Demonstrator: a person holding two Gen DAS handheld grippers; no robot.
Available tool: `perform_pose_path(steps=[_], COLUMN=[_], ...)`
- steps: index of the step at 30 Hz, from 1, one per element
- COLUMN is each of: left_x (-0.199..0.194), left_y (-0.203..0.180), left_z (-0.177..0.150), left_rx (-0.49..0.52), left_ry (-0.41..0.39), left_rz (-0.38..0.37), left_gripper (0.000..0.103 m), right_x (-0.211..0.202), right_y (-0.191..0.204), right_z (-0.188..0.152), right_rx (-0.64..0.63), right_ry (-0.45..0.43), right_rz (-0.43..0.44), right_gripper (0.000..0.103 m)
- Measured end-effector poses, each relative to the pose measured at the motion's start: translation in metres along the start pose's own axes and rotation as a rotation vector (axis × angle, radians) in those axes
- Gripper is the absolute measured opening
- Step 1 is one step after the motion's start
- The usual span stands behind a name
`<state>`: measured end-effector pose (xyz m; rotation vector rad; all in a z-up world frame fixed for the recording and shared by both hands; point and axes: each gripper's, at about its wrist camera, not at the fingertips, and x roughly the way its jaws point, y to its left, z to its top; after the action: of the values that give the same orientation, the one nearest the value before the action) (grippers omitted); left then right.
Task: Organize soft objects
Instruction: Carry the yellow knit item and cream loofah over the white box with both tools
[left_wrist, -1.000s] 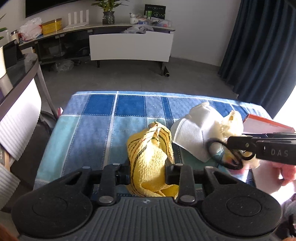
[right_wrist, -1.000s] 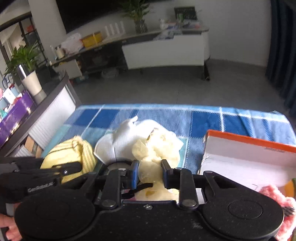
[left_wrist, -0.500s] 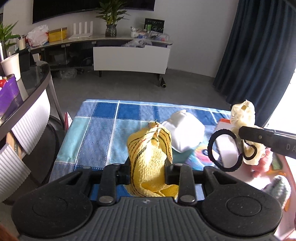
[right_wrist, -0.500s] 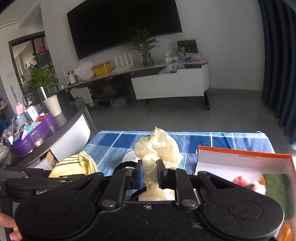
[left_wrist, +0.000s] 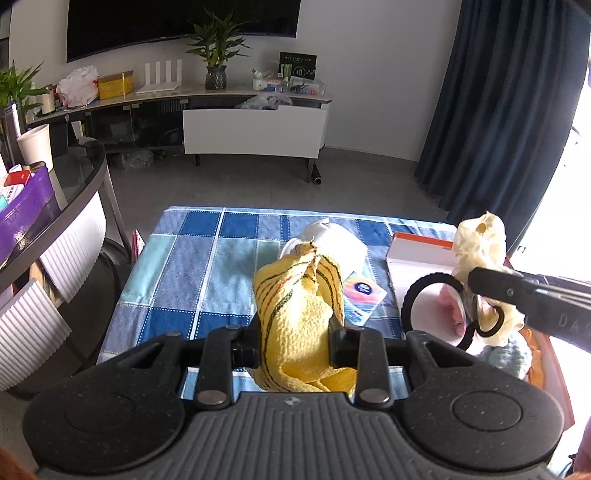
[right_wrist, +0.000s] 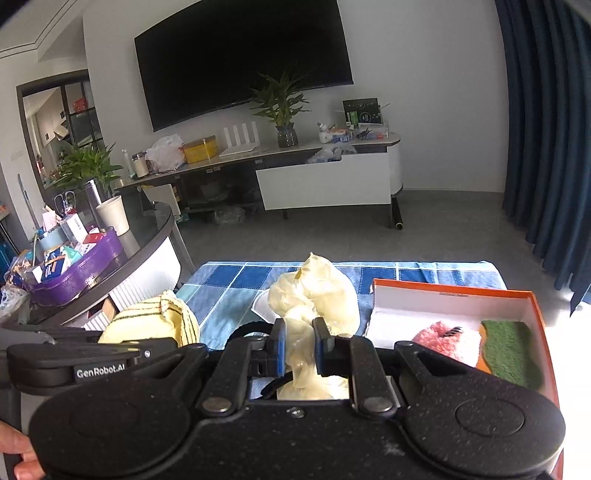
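My left gripper is shut on a yellow striped cloth and holds it above the blue checked tablecloth. My right gripper is shut on a pale yellow rubber glove, with a black hair tie hanging from it. In the left wrist view the glove hangs over the orange-rimmed white box. That box holds a pink fluffy item and a green sponge. A white face mask lies on the cloth.
A colourful tissue packet lies next to the mask. A round glass table with a purple tray and a white cup stands left. A TV console is beyond, dark curtains to the right.
Both grippers have risen from the table, each carrying its item. The glove has lifted off the mask and moved right, over the box.
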<state>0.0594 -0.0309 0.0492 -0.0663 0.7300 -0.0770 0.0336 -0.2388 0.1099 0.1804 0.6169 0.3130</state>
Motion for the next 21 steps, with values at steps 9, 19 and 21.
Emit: perform_pose_path(steps=[9,19,21], left_x=[-0.019,-0.026,-0.027], left_y=[-0.014,-0.033,-0.036], left_z=[-0.009,-0.014,-0.015], left_rx=[0.014,0.034,0.038], left_ry=[-0.017,-0.031,-0.03], left_rz=[-0.013,-0.042,-0.05], left_gripper=[0.032,0.032,0.032], right_x=[-0.027,-0.047,-0.051], right_y=[-0.006,-0.014,-0.017], right_z=[-0.007,-0.009,-0.01], right_rx=[0.018,0.027,0.035], right_ry=[-0.022,-0.044,-0.048], right_rz=[-0.022,-0.06,-0.065], right_gripper=[0.019,0.019,0.019])
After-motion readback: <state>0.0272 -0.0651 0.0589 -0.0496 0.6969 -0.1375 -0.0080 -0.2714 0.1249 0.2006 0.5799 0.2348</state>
